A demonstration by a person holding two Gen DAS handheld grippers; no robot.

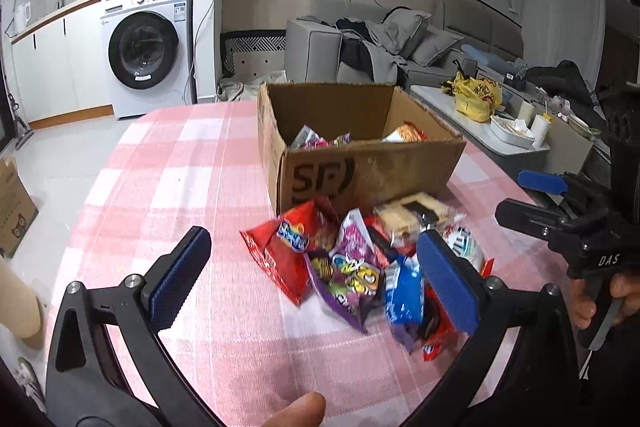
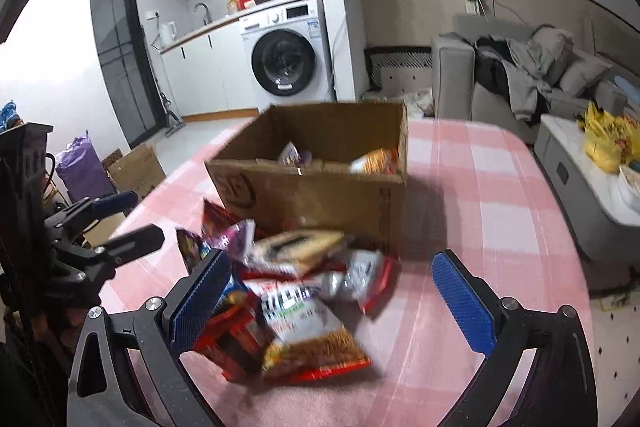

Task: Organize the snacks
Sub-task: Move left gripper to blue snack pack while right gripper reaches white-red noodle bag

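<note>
Showing: a heap of snack packets (image 1: 360, 267) lying on a pink checked tablecloth (image 1: 160, 167), low centre of both views, just before an open cardboard box (image 1: 360, 163).
Box contents: a few packets are seen inside already; most are judged still to be moved.
Left gripper (image 1: 316, 275): jaws are spread wide, nothing is held; the purple packet (image 1: 352, 279) and red packet (image 1: 292, 247) lie between the fingers.
Right gripper (image 2: 340, 303): jaws are released, empty, over the noodle packet (image 2: 312, 331).
Risk: packets overlap, so two could be pinched together, or a slick wrapper could slip out.
Second risk: both grippers are near one heap, so a collision is judged possible.
</note>
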